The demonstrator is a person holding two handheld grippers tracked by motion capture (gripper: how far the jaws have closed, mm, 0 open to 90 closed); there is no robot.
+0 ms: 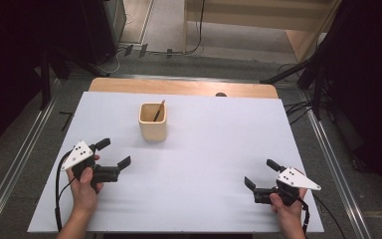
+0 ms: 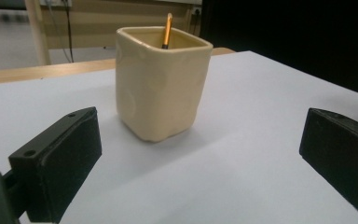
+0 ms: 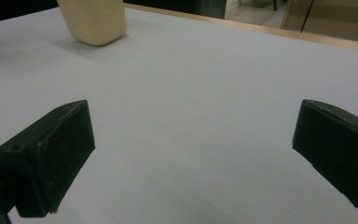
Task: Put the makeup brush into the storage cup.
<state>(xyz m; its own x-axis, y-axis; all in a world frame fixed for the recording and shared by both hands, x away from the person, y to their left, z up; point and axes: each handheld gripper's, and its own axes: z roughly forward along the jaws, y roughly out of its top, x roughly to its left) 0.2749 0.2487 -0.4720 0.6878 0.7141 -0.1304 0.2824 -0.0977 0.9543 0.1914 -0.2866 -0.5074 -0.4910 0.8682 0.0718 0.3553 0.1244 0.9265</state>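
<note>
Two grippers rest low over a white table, and both stand with jaws spread wide and nothing between them. Beyond the table's far edge runs a strip of bare wood, and past that a grey floor with cables.

On the table, at about 11 o'clock from its middle, stands a cream cup, upright, square-sided with rounded corners. The left gripper sits at about 8 o'clock from the table's middle, held in the person's left hand, with the cup near it at roughly 1 o'clock; in the left gripper view the cup rises just ahead, between the spread jaws but beyond them, untouched. The right gripper sits at about 4 o'clock, well apart from the cup.

Inside the cup leans a pencil, its tip showing above the rim.
</note>
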